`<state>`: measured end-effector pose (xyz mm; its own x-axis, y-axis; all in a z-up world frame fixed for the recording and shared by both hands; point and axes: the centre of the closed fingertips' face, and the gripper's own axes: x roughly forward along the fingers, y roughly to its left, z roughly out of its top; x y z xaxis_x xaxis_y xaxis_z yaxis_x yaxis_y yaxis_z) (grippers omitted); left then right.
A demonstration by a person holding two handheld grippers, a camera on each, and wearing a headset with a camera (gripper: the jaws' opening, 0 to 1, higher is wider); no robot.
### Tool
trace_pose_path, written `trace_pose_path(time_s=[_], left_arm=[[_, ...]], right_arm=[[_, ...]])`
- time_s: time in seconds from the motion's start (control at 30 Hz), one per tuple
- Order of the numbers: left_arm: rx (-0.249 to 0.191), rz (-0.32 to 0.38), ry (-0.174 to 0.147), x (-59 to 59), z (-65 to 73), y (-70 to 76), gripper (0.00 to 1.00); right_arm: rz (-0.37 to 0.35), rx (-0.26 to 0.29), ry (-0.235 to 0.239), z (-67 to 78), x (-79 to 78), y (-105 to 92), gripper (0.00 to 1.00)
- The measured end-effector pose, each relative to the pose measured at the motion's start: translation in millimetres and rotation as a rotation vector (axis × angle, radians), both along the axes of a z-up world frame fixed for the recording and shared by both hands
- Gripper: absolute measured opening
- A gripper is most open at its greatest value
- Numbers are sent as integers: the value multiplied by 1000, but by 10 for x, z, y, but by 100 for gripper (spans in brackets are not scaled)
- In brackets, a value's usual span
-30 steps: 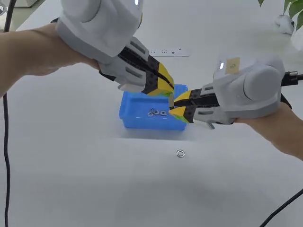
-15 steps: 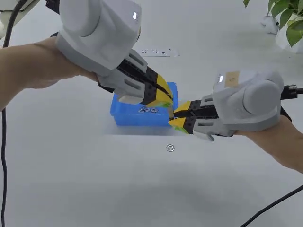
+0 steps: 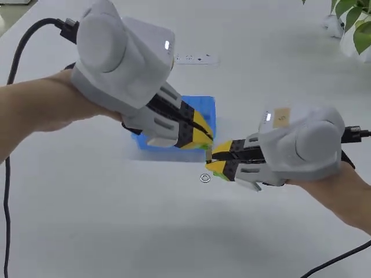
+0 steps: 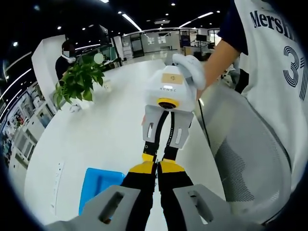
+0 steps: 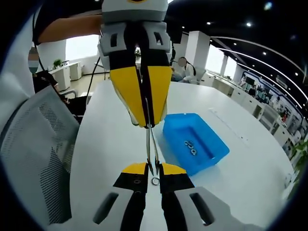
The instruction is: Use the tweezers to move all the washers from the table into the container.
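My left tongs [image 5: 147,118] pinch thin steel tweezers [image 5: 151,149]. My right tongs [image 5: 154,169] squeeze their tips, just over a small metal ring washer [image 5: 155,181] on the smooth white table [image 5: 110,144], beside the blue plastic container [image 5: 211,154].

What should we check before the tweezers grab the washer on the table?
1. Left tool shut on the tweezers: ok.
2. Tweezer tips down next to the loose washer on the table: ok.
3. Loose washer really between the two tips: cannot tell.
4. Right tool squeezing the tweezers near their tips: cannot tell.
5. Blue container close by with its top open: ok.
6. Room in the container beside the stored washers: ok.
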<state>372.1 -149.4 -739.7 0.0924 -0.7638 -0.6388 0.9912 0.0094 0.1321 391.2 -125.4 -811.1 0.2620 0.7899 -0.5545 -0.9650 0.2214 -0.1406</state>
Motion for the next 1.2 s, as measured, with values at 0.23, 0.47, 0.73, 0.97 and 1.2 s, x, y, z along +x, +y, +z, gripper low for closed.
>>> trace_pose_path(time_s=[0.23, 0.47, 0.73, 0.97, 1.2], left_arm=[[-5, 35, 20, 32, -109, 39, 6], [-5, 60, 43, 93, -218, 62, 6], [-4, 69, 62, 131, -287, 85, 6], [-17, 91, 84, 164, -359, 105, 6], [-13, 95, 95, 175, -426, 92, 6]], right_arm=[[9, -5, 19, -103, -4, 20, 10], [19, -22, 38, -211, 25, -21, 10], [19, -18, 53, -285, 24, 7, 10], [10, -20, 64, -351, 47, 6, 10], [0, -18, 79, -417, 55, -4, 10]])
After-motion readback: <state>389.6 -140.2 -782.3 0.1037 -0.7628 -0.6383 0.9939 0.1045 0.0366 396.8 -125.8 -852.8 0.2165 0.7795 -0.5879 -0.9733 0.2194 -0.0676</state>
